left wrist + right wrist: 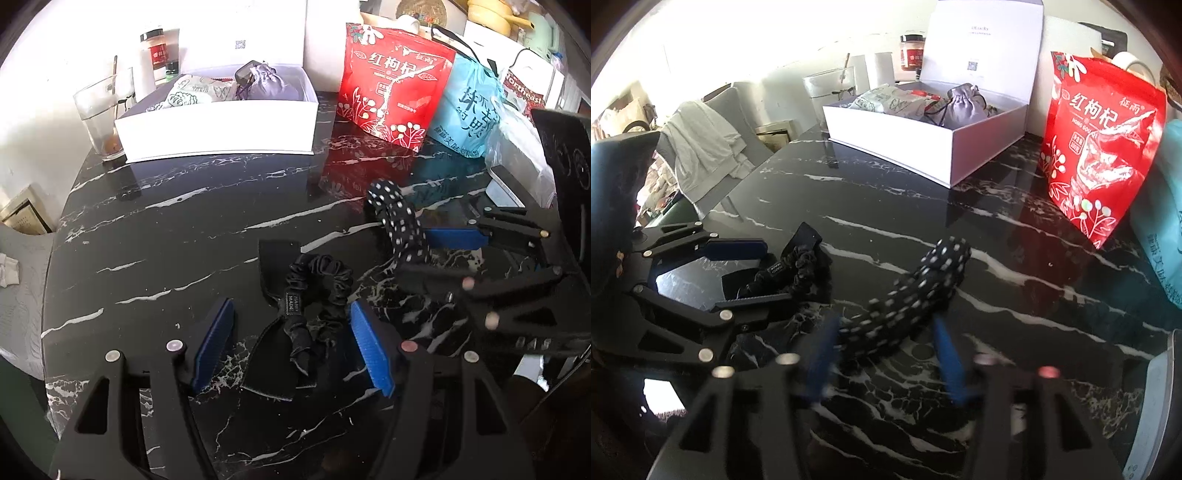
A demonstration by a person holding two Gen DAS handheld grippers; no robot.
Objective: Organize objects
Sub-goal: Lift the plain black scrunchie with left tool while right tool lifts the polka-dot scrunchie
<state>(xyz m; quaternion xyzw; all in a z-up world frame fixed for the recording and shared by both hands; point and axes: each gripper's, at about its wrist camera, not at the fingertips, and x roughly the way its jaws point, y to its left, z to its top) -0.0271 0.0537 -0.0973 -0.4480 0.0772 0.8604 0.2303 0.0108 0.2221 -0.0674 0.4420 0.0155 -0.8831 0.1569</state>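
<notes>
On the black white-veined marble counter (177, 229), the middle stretch between the two tools and the open white cardboard box (221, 125) at the back is bare. The counter's curved left edge drops off to a grey chair draped with pale cloth (698, 147). To the right, a red printed foil pouch (395, 92) and a light blue plastic bag (469, 110) stand close together at the back.

The left wrist view alone shows a clear drinking glass (103, 114) just beside the box's left end, touching or nearly so. The right wrist view shows the box's raised lid and, inside, a grey drawstring pouch (960, 103).

The left tool (291, 343) has its jaws partly open, blue pads either side of a black ruched fabric scrunchie with bow tails (314, 295). The right-hand pad is close against the fabric; the left-hand pad stands clear. Scrunchie lies flat on the counter, not gripped.

The right tool (886, 350) is motion-blurred, jaws partly open around the near end of a black headband with white dots (916, 295). Cannot tell if the pads press it. The headband's far end arches up off the counter. The two tools sit just beside each other.
</notes>
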